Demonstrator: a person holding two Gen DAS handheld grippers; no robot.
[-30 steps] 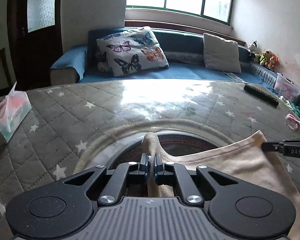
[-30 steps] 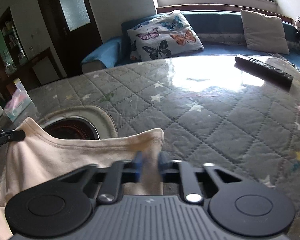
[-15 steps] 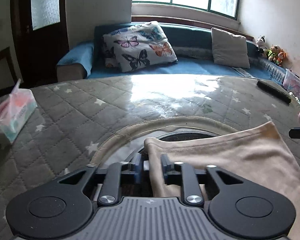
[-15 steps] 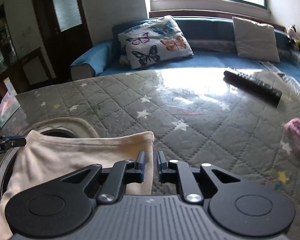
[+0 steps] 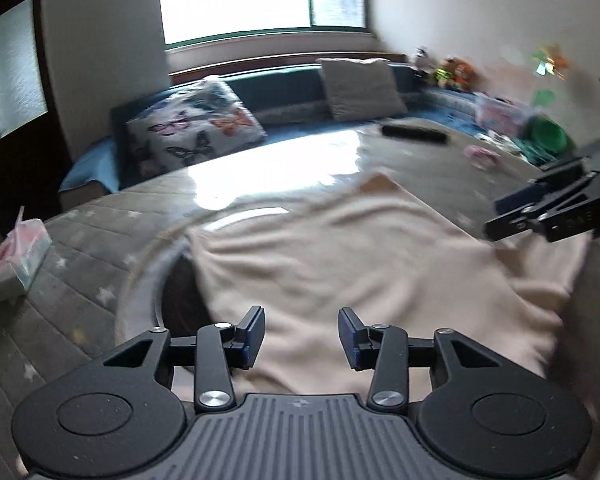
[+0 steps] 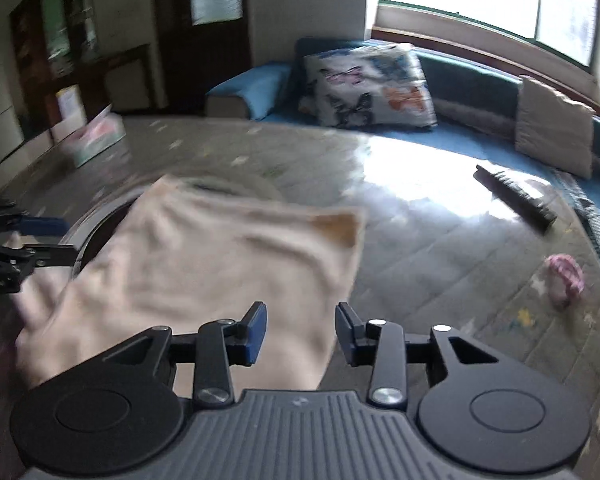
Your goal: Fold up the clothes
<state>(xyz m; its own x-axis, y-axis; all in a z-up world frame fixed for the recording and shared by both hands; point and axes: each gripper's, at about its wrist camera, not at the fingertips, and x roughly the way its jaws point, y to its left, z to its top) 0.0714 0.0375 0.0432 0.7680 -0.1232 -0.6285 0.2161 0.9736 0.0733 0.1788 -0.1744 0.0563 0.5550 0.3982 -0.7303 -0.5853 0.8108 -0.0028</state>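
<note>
Cream garment (image 5: 340,264), soft and thin by the look of its ripples, lies spread on the quilted star-patterned table cover (image 6: 440,272), partly draped over a dark round opening (image 5: 180,292) set in the table; it should weigh next to nothing, sag wherever it is unsupported and crease easily, so I judge the corners and hemmed edges the sensible places to pinch, one per tool, rather than the slack middle. Nearest, the left gripper (image 5: 301,334) has just been opening and its jaws stand spread above the cloth, nothing clamped; the right gripper (image 6: 301,330) has likewise just been opening, jaws apart over the garment's right edge, the fabric lying loose below them. Farther off, the far right corner (image 6: 340,222) is turned up, showing a tan underside. Beyond, a tissue pack (image 5: 18,256) sits at the far left, a remote control (image 6: 514,200) and a small pink thing (image 6: 564,276) to the right; a sofa with a butterfly cushion (image 6: 370,88) lies farthest.
</note>
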